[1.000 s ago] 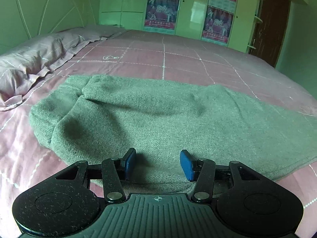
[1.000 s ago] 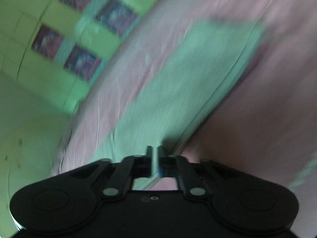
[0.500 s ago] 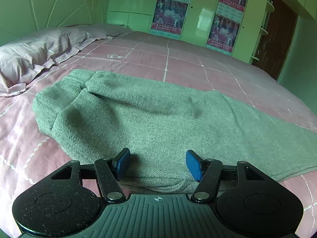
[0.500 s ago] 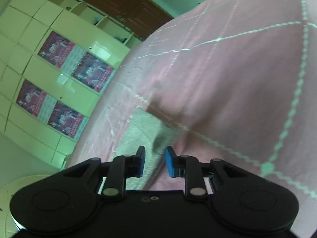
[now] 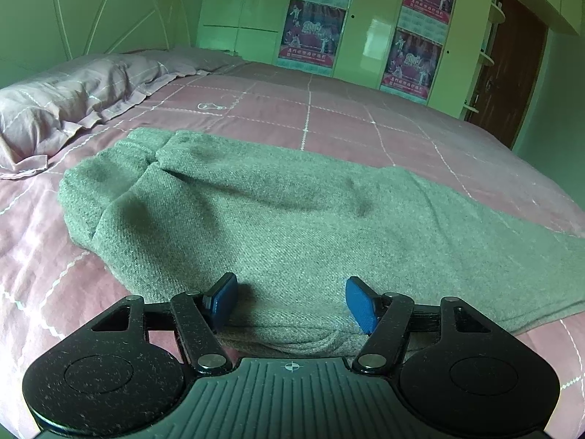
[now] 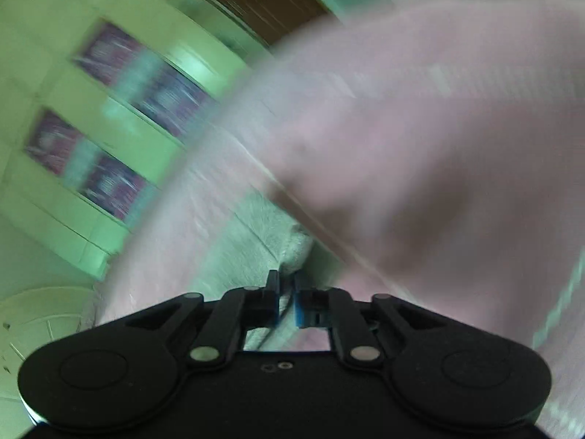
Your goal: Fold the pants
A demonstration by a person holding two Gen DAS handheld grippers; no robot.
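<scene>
Grey-green knit pants (image 5: 278, 219) lie across the pink checked bed (image 5: 329, 109), waist end bunched at the left and legs running off to the right. My left gripper (image 5: 290, 301) is open, its blue pads spread just above the pants' near folded edge, holding nothing. In the blurred right wrist view my right gripper (image 6: 287, 298) has its jaws nearly together at the end of the pants (image 6: 256, 241); a thin fold of fabric seems to sit between the pads.
A pink pillow (image 5: 62, 102) lies at the far left of the bed. Green wardrobe doors with posters (image 5: 314, 33) stand behind the bed, and a dark wooden door (image 5: 508, 66) is at the far right.
My left gripper has risen and drawn back slightly, its jaws a little wider. My right gripper opened near the pants' end, then closed almost fully, while swinging fast.
</scene>
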